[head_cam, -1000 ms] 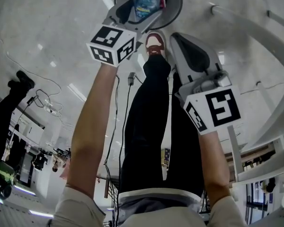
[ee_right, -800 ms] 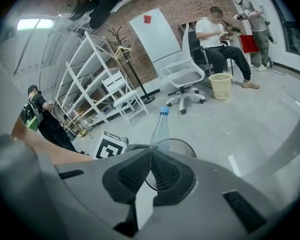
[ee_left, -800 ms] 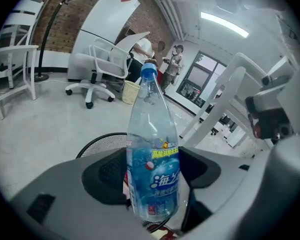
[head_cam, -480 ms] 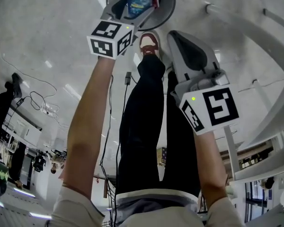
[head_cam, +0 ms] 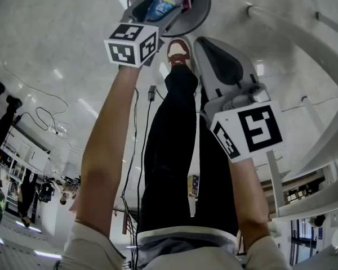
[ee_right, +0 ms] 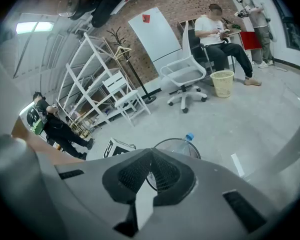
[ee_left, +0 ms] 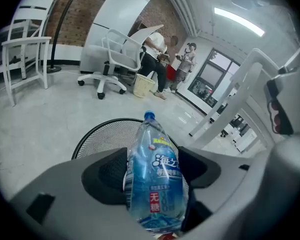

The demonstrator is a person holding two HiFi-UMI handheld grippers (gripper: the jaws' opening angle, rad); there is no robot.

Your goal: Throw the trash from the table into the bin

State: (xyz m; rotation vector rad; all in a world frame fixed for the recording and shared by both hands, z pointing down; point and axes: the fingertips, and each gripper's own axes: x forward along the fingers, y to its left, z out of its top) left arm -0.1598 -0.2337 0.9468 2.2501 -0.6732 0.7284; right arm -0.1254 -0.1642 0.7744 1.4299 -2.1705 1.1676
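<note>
Left fingers [ee_left: 102, 178] round bottle [ee_left: 157, 179] over bin [ee_left: 96, 136]

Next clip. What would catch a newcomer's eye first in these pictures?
First, the clear plastic water bottle with its blue cap and label. It is clamped between the jaws of the left gripper at the top of the head view, right over the round black mesh bin. Next, the right gripper, shut and empty, beside the person's dark trouser leg.
</note>
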